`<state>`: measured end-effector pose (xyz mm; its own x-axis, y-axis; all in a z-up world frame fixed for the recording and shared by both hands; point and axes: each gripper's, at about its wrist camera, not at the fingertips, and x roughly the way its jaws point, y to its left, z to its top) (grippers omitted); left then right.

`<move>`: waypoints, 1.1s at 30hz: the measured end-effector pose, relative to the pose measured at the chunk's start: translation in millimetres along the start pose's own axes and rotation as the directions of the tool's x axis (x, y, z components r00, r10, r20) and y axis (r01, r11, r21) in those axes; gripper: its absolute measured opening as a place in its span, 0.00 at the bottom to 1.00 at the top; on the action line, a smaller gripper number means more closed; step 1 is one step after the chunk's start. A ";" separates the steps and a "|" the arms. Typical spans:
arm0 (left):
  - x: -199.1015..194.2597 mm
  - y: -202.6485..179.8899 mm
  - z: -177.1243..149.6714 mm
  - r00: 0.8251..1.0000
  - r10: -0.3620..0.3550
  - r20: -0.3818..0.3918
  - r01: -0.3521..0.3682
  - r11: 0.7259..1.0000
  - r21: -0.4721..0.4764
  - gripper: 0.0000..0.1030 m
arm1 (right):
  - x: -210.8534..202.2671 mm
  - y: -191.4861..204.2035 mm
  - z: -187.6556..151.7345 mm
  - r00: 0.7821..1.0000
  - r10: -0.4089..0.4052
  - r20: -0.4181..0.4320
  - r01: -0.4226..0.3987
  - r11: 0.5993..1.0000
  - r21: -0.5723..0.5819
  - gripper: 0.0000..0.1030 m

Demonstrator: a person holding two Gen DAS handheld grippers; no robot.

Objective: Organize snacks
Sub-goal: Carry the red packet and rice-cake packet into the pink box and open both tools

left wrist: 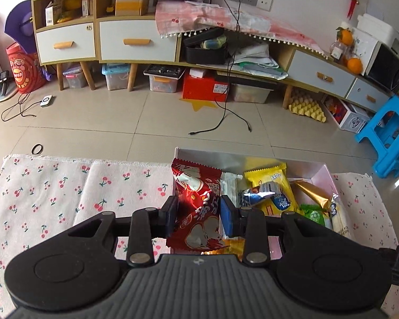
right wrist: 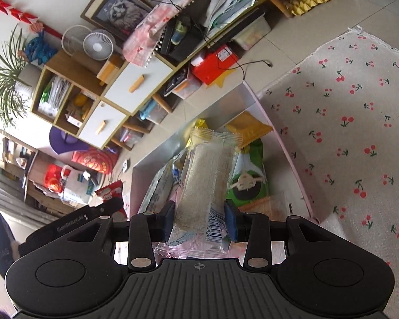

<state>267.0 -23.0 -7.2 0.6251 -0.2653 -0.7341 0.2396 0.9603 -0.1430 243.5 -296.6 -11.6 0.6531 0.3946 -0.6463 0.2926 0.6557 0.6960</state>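
My left gripper is shut on a red snack packet and holds it above the left end of a pale pink box on the cherry-print cloth. The box holds a yellow packet, a gold cone packet, a green sweet and others. My right gripper is shut on a clear-wrapped pale bar over the same box, above a green packet and a yellow packet. The red packet shows at the left.
Beyond the cloth lies tiled floor with loose black cables and a hair tie. A blue stool stands at the right. Cabinets with drawers and storage bins line the wall.
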 end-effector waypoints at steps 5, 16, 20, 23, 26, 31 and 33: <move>11.1 -2.0 3.6 1.000 0.008 -0.002 -0.008 1.000 -0.014 0.31 | 2.7 -2.8 2.7 1.000 0.018 0.019 -0.018 1.000 -0.006 0.37; -2.2 -6.7 1.3 0.998 0.018 0.060 -0.019 1.000 0.025 0.67 | -3.9 3.9 0.8 0.998 0.044 0.042 -0.043 0.999 -0.020 0.61; -14.1 -9.0 -4.1 0.998 0.015 0.067 -0.018 0.999 0.039 0.75 | -13.7 4.5 -1.7 0.998 0.024 0.056 -0.023 0.999 -0.024 0.68; -26.0 -9.4 -11.0 0.998 0.019 0.067 -0.023 0.998 0.054 0.80 | -24.6 3.9 -4.1 0.998 -0.010 0.066 0.013 0.999 -0.046 0.72; -38.2 -9.4 -16.6 0.997 0.019 0.070 -0.023 0.998 0.064 0.86 | -37.0 3.2 -9.3 0.996 -0.050 0.076 0.055 0.996 -0.067 0.72; -57.2 -5.7 -29.3 0.998 0.016 0.059 -0.017 0.999 0.027 0.92 | -58.3 4.3 -16.8 0.992 -0.095 0.085 0.101 0.992 -0.076 0.78; -64.2 -5.7 -34.9 0.998 0.022 0.053 -0.023 0.999 0.021 0.95 | -67.9 6.7 -20.5 0.989 -0.113 0.091 0.122 0.988 -0.096 0.79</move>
<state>199.5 -8.4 17.5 0.6690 -0.2481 -0.7007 0.2407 0.9642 -0.1116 186.9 -305.8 30.5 0.6767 0.2574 -0.6898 0.3015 0.7579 0.5785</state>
